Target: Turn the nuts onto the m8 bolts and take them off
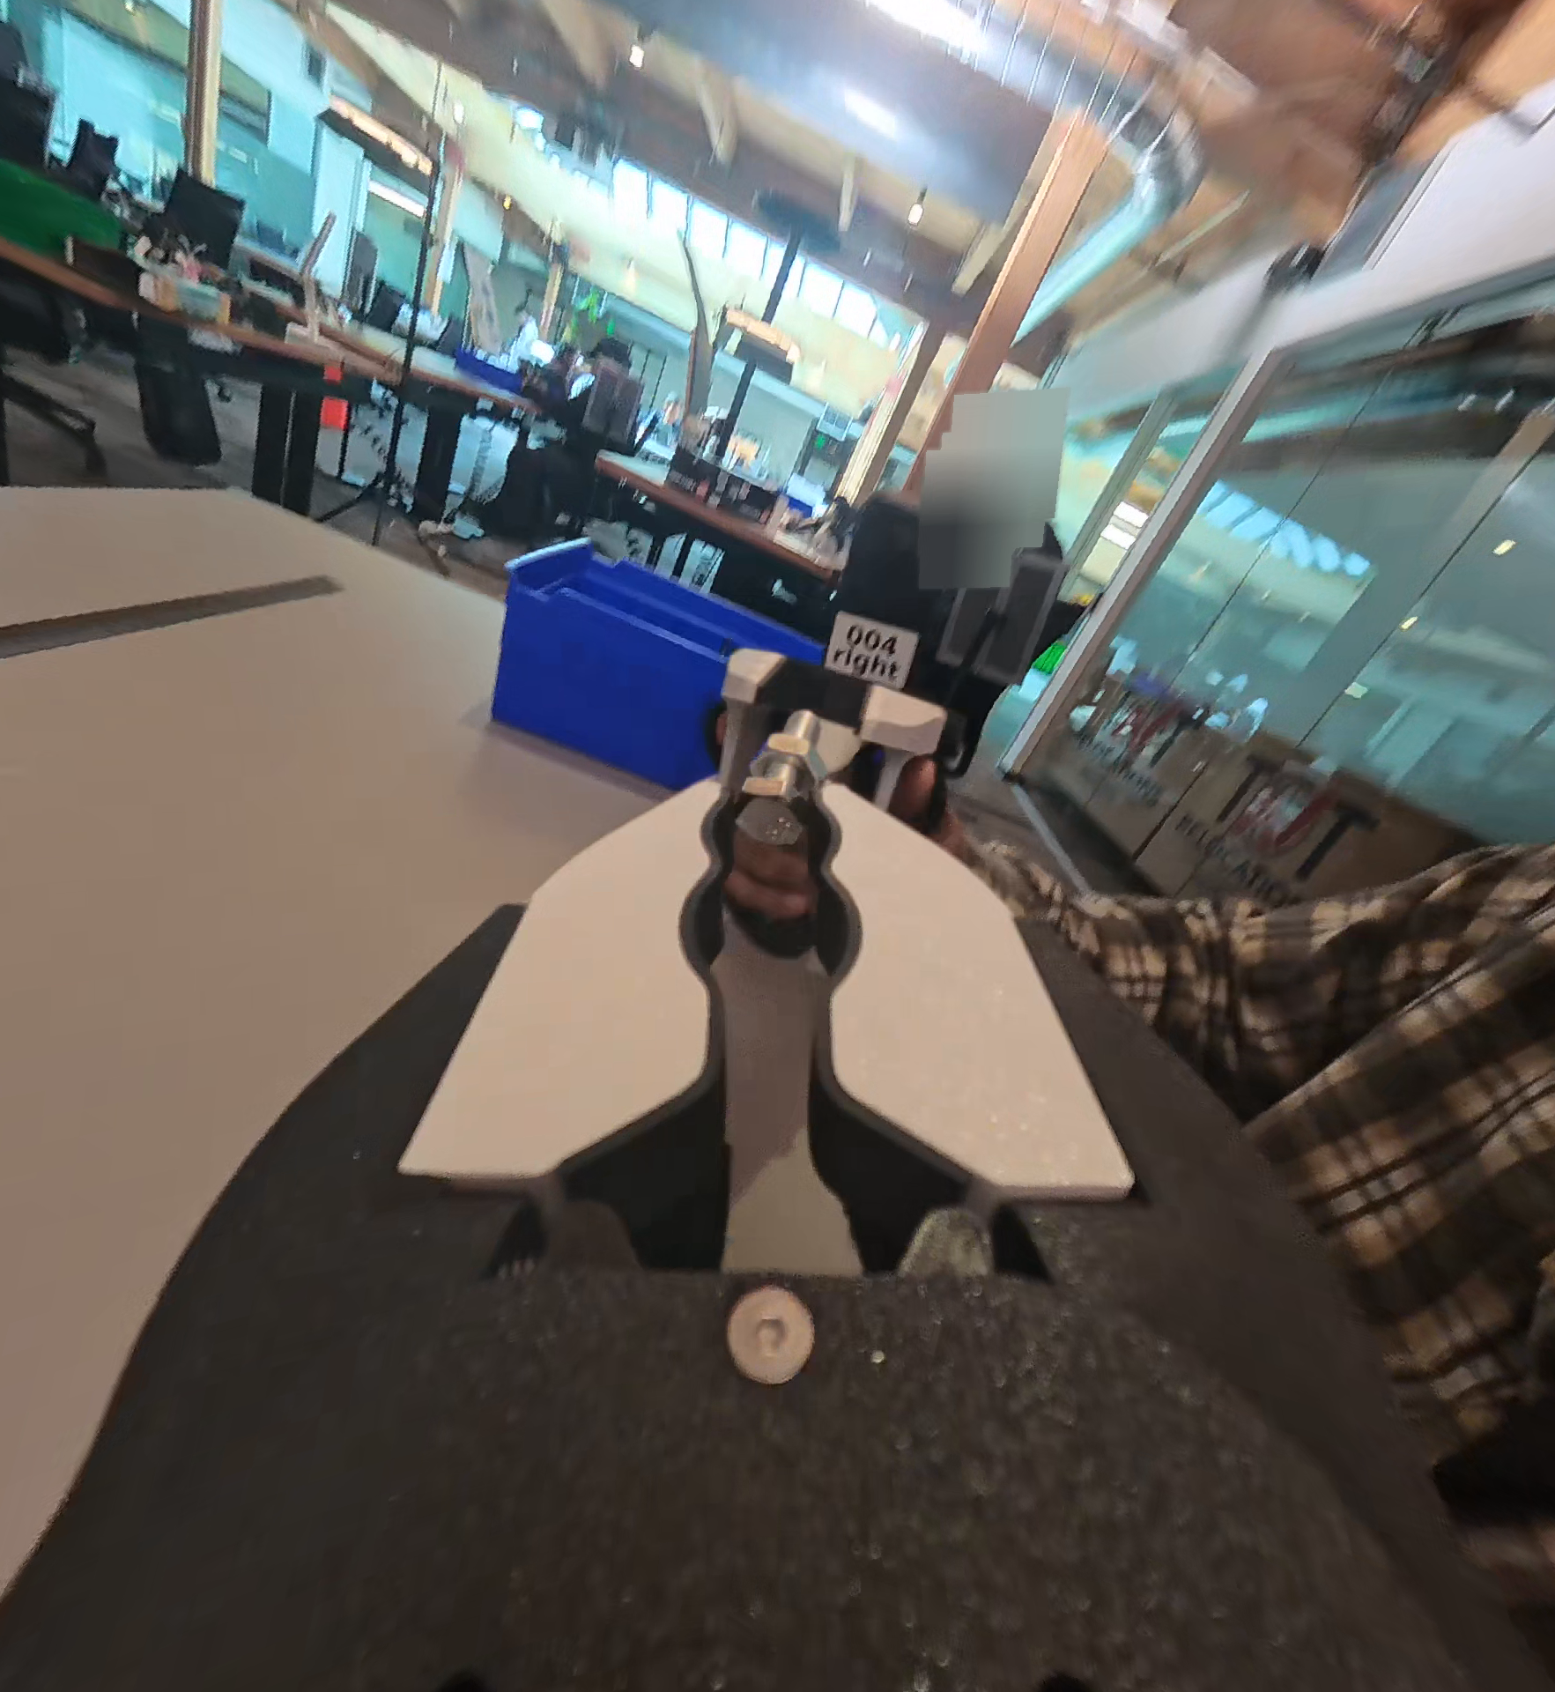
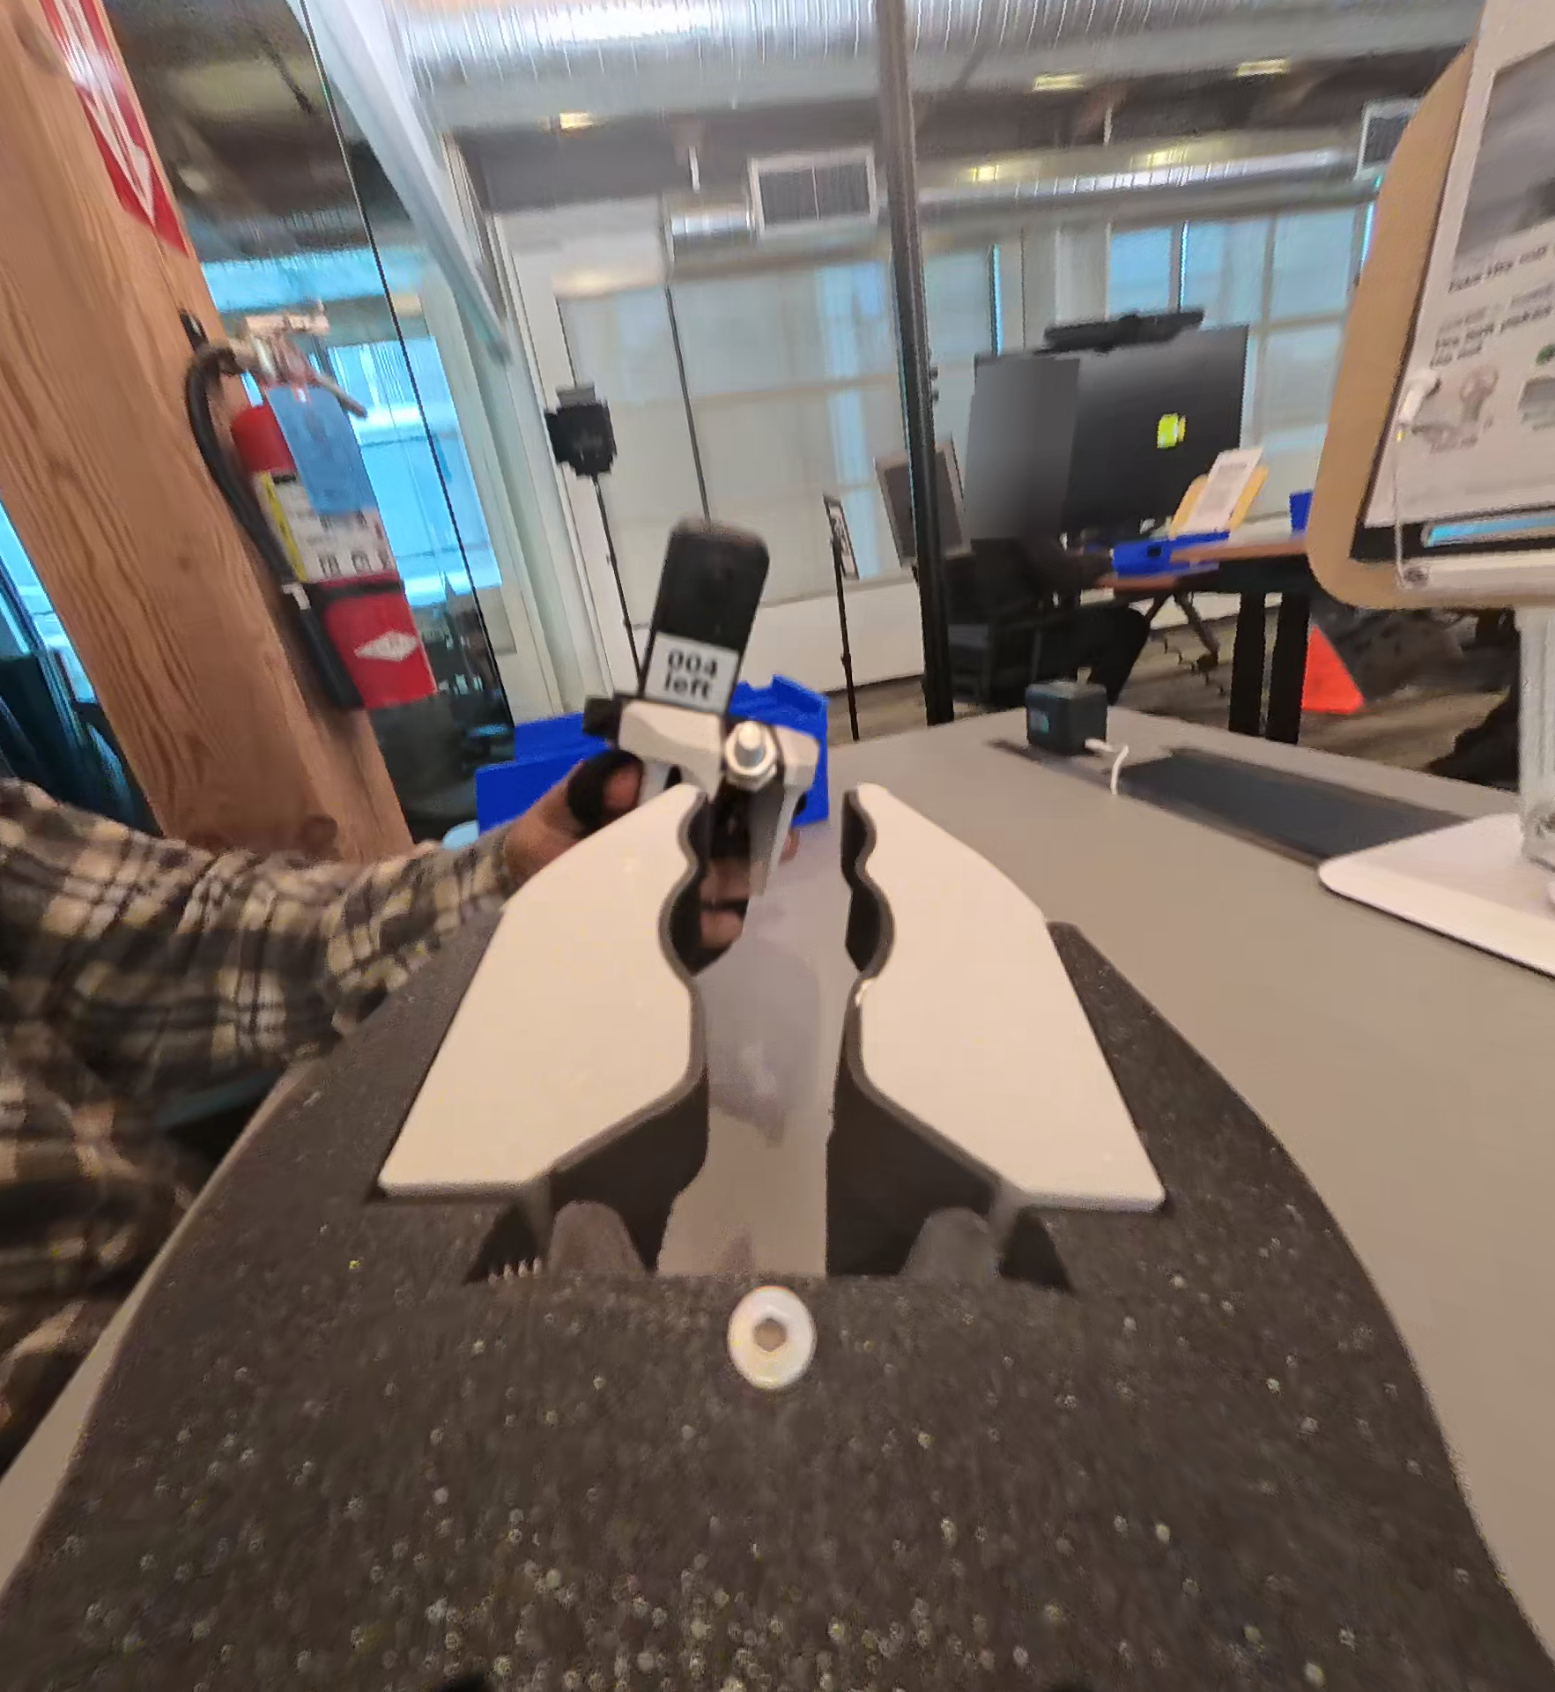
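Left gripper (image 1: 774,806), white-fingered on a black body: jaws pressed onto the hexagonal head of a silver steel M8 bolt (image 1: 778,797), held in the air above the grey desk (image 1: 206,824). The threaded shank points away toward the right gripper (image 2: 769,806), whose jaws are spread, empty, and facing the shank end from just beside it. A silver hexagonal steel nut (image 1: 787,764) sits partway along the thread; in the right wrist view it appears end-on around the bolt tip (image 2: 752,758).

Step in hand, as judged: turning the nut on the shank, the direction not being evident. For a clean turn, the spread jaws should advance squarely along the bolt axis, close on two opposite flats of the nut, and rotate about that axis while the other gripper holds the head steady. An off-axis approach risks slipping off the flats or levering the bolt out of its grip.

Surroundings: a blue plastic bin (image 1: 609,677) on the desk beyond the grippers; a white-based stand bearing a printed sheet (image 2: 1487,851) at the right; a small dark cube device (image 2: 1064,716) with a white cable. None lies between the grippers. A plaid sleeve (image 1: 1304,1053) borders the workspace.
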Demonstrator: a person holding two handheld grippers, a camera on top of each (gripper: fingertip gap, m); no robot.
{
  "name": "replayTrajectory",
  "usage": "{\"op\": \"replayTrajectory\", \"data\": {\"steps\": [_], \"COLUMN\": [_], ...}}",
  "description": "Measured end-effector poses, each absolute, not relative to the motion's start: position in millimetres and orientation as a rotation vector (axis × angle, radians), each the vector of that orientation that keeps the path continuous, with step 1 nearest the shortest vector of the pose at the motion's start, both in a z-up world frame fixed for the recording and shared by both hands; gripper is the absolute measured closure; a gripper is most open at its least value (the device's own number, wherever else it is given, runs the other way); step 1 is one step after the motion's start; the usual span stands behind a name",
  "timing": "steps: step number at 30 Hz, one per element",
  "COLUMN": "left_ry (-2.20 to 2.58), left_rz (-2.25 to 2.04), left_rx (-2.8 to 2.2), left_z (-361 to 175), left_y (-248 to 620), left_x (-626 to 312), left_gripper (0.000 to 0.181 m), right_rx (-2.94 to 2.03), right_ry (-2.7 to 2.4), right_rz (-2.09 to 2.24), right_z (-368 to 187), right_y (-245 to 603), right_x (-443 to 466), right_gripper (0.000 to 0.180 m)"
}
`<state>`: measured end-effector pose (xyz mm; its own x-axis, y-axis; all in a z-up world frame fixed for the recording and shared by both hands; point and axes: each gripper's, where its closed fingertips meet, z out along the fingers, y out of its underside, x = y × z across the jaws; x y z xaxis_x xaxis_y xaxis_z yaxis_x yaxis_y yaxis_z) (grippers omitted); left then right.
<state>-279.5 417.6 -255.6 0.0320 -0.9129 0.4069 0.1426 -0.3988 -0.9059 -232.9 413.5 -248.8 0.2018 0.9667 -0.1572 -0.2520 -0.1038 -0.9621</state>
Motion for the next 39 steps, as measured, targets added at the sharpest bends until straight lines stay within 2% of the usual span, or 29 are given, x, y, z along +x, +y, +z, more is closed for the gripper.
{"op": "replayTrajectory", "data": {"steps": [12, 25, 33, 39], "left_ry": [0.818, 0.972, 1.168, 1.183], "left_rz": [-1.621, -1.489, -1.159, -1.18], "left_rx": [-1.363, -1.437, -1.482, -1.479], "left_z": [-246, -262, -285, -289], "left_y": [403, 399, 405, 400], "left_x": [-275, -268, -268, -262], "left_gripper": [0.166, 0.166, 0.15, 0.154], "right_rx": [-1.134, -1.272, -1.495, -1.589], "right_ry": [-0.87, -1.061, -1.24, -1.359], "right_rz": [1.307, 1.239, 1.251, 1.256], "right_z": [-235, -243, -256, -267], "right_y": [400, 402, 409, 406], "right_x": [-273, -274, -269, -276], "right_gripper": [0.172, 0.173, 0.173, 0.173]}}
